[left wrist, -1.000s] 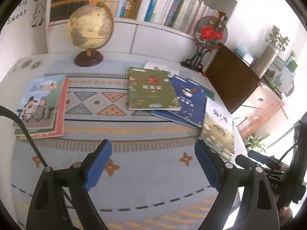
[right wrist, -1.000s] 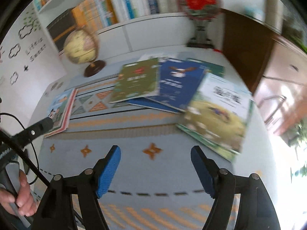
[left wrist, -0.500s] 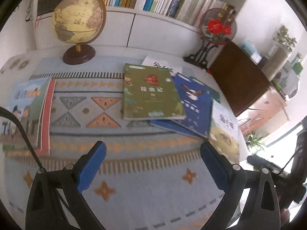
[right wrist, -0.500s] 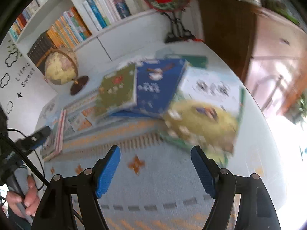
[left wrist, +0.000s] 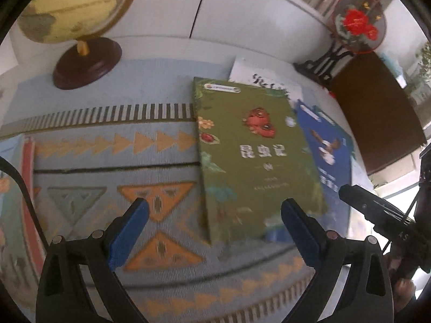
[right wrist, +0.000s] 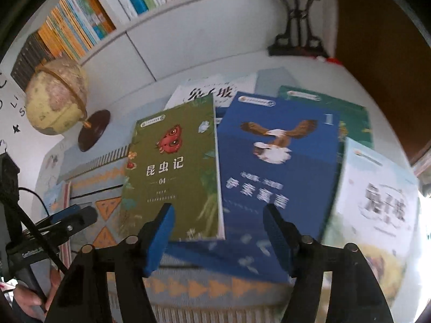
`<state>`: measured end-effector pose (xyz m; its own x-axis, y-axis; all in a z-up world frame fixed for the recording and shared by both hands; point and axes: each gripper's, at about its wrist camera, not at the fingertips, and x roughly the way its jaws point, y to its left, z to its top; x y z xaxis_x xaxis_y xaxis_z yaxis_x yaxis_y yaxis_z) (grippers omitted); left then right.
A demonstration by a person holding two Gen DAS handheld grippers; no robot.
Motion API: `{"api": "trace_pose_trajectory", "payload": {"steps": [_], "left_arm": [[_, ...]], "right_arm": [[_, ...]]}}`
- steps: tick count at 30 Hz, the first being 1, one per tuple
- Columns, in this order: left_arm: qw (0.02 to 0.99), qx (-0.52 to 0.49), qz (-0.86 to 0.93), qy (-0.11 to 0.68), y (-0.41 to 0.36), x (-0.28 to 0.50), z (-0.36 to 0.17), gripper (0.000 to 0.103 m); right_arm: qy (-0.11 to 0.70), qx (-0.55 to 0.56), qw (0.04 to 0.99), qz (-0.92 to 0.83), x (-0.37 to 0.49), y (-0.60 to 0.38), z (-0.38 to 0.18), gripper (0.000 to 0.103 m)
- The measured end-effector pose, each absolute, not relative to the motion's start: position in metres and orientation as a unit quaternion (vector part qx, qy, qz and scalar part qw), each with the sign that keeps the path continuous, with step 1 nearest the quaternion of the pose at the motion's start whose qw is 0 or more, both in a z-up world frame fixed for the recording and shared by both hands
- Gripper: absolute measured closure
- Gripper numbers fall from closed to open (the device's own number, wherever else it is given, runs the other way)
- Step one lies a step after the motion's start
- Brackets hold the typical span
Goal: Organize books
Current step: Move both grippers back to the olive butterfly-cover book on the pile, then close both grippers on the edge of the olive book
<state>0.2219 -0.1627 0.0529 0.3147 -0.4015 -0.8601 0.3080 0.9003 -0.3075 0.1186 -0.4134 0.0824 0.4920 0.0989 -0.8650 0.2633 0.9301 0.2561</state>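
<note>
Several books lie overlapped on the patterned tablecloth [left wrist: 161, 161]. A green book [left wrist: 250, 156] [right wrist: 172, 167] rests partly on a blue eagle book [left wrist: 326, 156] [right wrist: 274, 167]. To the right lies a white-and-yellow book [right wrist: 377, 210], and behind are a dark green book [right wrist: 336, 113] and a white book [left wrist: 264, 80] [right wrist: 215, 91]. My left gripper [left wrist: 214, 210] is wide open above the cloth at the green book's lower left corner. My right gripper [right wrist: 218, 215] hovers over the near edges of the green and blue books. Its jaws are closing and press on nothing.
A globe [left wrist: 75, 5] [right wrist: 56, 102] stands at the back left, and a red flower fan on a black stand [left wrist: 355, 24] at the back right. Another stack of books [left wrist: 24, 175] lies at the left edge. A brown cabinet [left wrist: 377, 113] borders the table. Bookshelves [right wrist: 80, 27] line the wall.
Both grippers have moved forward and down toward the overlapped books, which now look much larger. The left jaws have spread wider. The right jaws have narrowed.
</note>
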Motion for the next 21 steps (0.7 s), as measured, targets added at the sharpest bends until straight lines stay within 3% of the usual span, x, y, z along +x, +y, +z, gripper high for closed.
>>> {"api": "trace_pose_trajectory", "payload": {"steps": [12,21], "left_arm": [[0.791,-0.073,-0.240,0.559,-0.176,0.245,0.017,0.008],[0.783,-0.047,-0.281,0.553,-0.200,0.224,0.026,0.011]], "right_arm": [[0.529,0.149,0.833,-0.069,0.163,-0.410,0.043,0.057],[0.529,0.171,0.831,-0.025,0.153,-0.397,0.046,0.065]]}}
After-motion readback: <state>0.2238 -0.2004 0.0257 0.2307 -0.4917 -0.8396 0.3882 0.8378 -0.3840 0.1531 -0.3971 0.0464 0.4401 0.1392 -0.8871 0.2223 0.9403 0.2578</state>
